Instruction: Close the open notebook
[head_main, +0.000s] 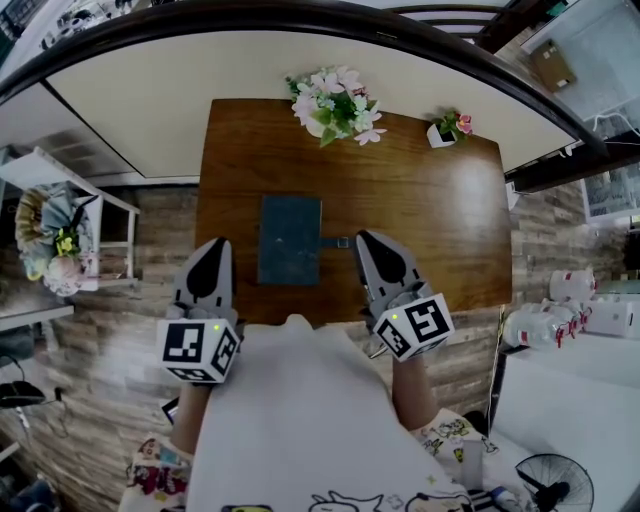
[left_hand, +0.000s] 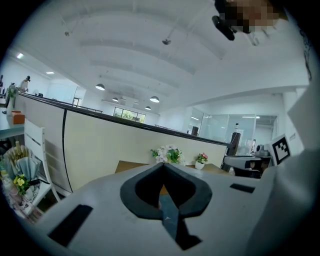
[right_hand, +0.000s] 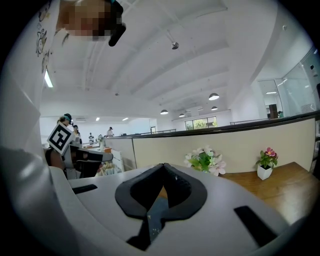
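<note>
L gripper (head_main: 214, 248) and R gripper (head_main: 369, 242) sit over the table (head_main: 440, 220) near edge, jaws pressed together w/ nothing in em. Notebook (head_main: 290, 238) lies flat btw them, looks closed. Flower bunch (head_main: 335, 103) + small pot (head_main: 445, 131) at far edge.

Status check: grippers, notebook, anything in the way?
Both shut, empty: left gripper, right gripper. The notebook lies flat on the table, looks closed. Only flowers, far edge, well clear.

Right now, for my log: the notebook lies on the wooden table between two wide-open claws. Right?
No: the left claw and right claw are both shut, as each gripper view shows. The notebook does lie on the wooden table between them.
</note>
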